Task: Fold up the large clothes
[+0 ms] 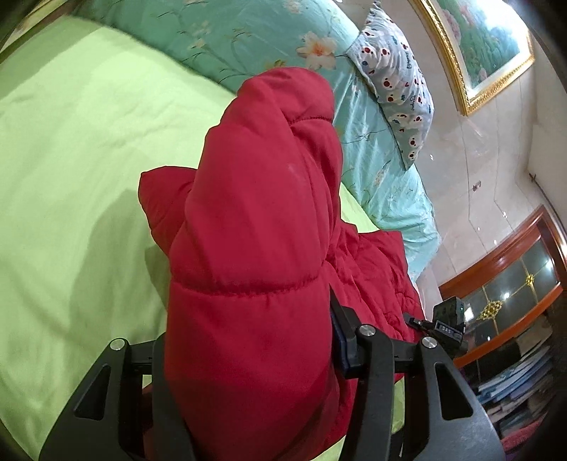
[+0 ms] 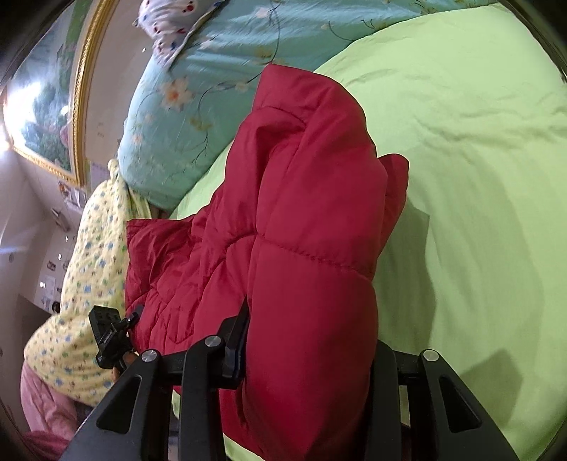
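Bedding fills both views: a light green bedsheet (image 1: 71,149) spread flat, with a turquoise floral quilt (image 1: 226,32) heaped along its far side and a white pillow with red-and-blue print (image 1: 393,74) lying on the quilt. No container shows in either view. A red quilted padded jacket (image 1: 255,220) lies partly on the green sheet, and two puffy folds of it are lifted clear of the bed.

The left gripper (image 1: 248,358) is clenched on one thick fold of the jacket, the black fingers (image 1: 342,319) pressing into the padding from both sides, jaws partway closed around the bulk. The right gripper (image 2: 312,354) grips another thick fold of the same jacket (image 2: 304,198) the same way, its jaws a little narrower. Each view shows the other tool's black body at the jacket's edge. In the right wrist view a yellow cloth with small blue-and-green print (image 2: 92,283) sits beside the jacket, near the quilt (image 2: 198,106), and a gold-framed landscape painting (image 2: 46,99) hangs on the wall.
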Action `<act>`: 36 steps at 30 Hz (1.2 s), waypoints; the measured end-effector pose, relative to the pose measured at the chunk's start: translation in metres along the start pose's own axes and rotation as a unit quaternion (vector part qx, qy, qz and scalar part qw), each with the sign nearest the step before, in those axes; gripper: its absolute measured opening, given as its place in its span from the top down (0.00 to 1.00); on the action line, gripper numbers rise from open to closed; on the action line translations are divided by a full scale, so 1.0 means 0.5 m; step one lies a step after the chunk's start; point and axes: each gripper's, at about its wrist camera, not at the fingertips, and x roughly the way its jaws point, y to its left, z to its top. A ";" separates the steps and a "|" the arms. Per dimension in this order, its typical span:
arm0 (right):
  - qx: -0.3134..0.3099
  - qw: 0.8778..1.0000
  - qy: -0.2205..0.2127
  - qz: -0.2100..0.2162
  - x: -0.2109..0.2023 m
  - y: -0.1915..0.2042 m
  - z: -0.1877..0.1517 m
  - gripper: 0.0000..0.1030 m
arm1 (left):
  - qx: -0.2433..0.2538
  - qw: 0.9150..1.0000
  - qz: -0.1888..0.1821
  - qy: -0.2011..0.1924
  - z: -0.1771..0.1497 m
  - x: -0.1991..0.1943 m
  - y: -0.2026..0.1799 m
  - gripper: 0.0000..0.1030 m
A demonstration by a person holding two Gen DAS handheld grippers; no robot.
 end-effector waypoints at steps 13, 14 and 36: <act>0.009 0.999 -0.010 -0.043 0.017 -0.019 -0.033 0.55 | 0.021 0.995 0.094 0.004 -0.024 0.041 0.009 0.47; 0.007 0.999 -0.012 -0.049 0.019 -0.018 -0.033 0.55 | 0.024 0.994 0.102 0.003 -0.027 0.041 0.012 0.46; 0.001 0.993 -0.040 -0.111 0.023 -0.029 -0.045 0.41 | 0.077 0.973 0.212 -0.038 -0.020 0.062 -0.002 0.26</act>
